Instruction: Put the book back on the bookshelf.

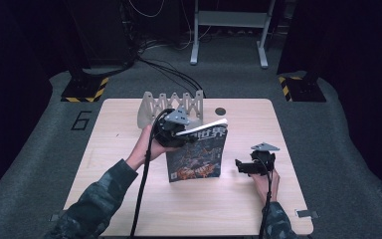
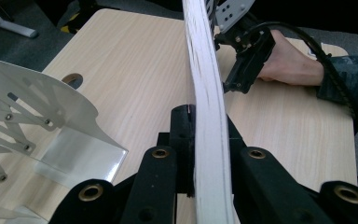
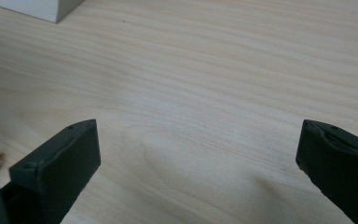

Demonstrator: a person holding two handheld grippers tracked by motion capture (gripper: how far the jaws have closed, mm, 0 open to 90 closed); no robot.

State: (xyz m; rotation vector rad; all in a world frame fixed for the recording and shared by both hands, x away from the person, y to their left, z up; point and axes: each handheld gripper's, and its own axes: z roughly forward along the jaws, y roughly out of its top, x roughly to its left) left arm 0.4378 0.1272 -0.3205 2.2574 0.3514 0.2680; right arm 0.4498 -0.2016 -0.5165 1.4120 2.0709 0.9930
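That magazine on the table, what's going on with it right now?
A person is holding the magazine upright on the wooden table with the left gripper, whose jaws are shut on its upper edge. The right gripper sits low over the table to the magazine's right, jaws wide open with nothing between them. A white folding rack stands just behind the magazine.

The magazine has a dark cover with orange-red artwork, white characters along its top and white page edges. The surface is pale wood with fine grain. The rack behind the magazine is whitish grey. Both grippers, left and right, are black with grey top plates. The sleeves are camouflage-patterned.
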